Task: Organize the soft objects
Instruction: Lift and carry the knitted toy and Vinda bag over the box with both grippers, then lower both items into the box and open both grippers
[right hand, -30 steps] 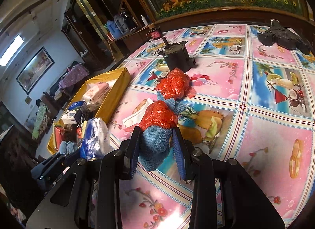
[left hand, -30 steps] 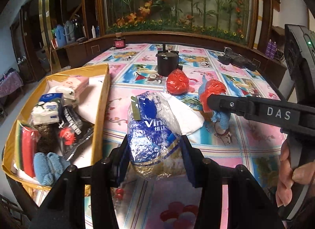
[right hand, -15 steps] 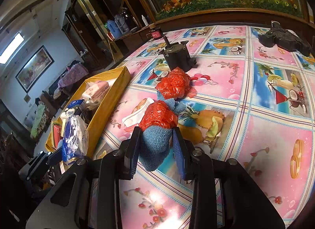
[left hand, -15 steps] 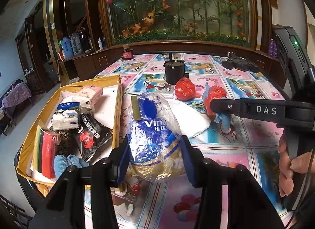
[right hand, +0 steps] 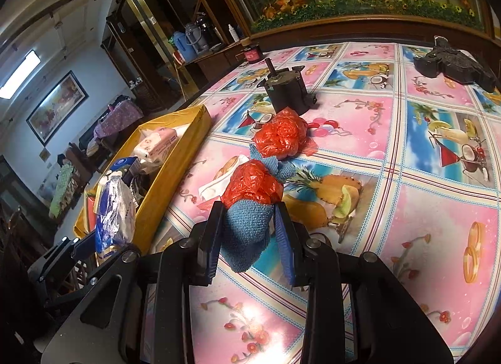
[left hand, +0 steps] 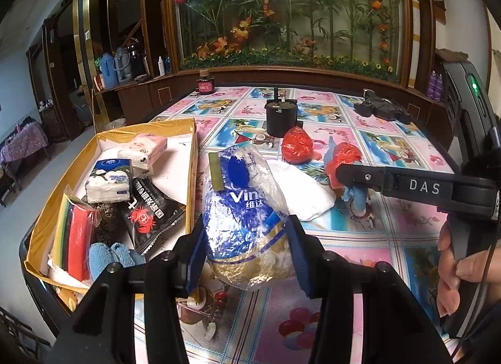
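My left gripper [left hand: 245, 246] is shut on a crumpled blue and clear plastic tissue wrapper [left hand: 241, 207], held up over the table's near left corner beside the yellow box [left hand: 191, 157]. From the right wrist view the same wrapper [right hand: 112, 210] hangs next to that yellow box [right hand: 175, 169]. My right gripper [right hand: 250, 232] is shut on a blue knitted cloth [right hand: 247, 226] that lies on the table with an orange plastic bag [right hand: 252, 184] on it. A second orange bag [right hand: 278, 137] lies just behind. In the left wrist view the right gripper's finger [left hand: 391, 180] reaches to the cloth.
The yellow box holds tissue packs [left hand: 108, 180], a black snack bag [left hand: 147, 210], a red and yellow pack [left hand: 76, 235] and blue cloths [left hand: 109, 257]. A white cloth [left hand: 300, 190] lies on the flowered tablecloth. A black motor [right hand: 285, 90] and a black device [right hand: 454, 65] stand further back.
My left gripper has drawn back toward the table's near edge with the wrapper, so more of the box shows. The right gripper and the blue cloth have stayed put.
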A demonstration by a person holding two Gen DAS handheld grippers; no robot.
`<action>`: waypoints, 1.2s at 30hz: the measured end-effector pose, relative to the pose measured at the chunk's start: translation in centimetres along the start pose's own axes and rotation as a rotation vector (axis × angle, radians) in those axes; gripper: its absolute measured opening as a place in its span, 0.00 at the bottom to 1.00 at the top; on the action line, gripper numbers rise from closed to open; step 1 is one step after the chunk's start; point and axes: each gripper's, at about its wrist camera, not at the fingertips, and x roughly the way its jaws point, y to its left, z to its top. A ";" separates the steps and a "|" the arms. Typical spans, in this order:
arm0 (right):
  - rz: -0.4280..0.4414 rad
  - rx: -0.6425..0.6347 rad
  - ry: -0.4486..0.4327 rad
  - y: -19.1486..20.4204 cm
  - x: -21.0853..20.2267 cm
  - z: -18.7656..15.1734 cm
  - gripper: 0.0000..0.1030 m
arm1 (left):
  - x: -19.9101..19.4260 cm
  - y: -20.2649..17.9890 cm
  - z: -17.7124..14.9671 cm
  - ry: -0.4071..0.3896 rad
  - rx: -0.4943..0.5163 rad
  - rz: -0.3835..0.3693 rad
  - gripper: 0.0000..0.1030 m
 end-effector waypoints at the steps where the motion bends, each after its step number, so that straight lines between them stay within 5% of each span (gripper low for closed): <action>1: 0.000 0.000 0.000 0.0 0.1 0.0 0.31 | 0.0 0.2 0.0 0.002 -0.009 -0.005 0.47; 14: 0.021 -0.028 -0.002 0.9 0.0 -0.1 0.31 | -0.3 1.6 0.3 -0.006 -0.070 -0.030 0.47; 22: 0.113 -0.094 -0.031 3.1 -0.6 -0.3 0.31 | -1.2 2.8 0.6 -0.041 -0.100 -0.038 0.47; 36: 0.232 -0.134 0.027 10.6 2.6 2.4 0.31 | -2.6 10.0 1.2 -0.099 -0.222 0.038 0.47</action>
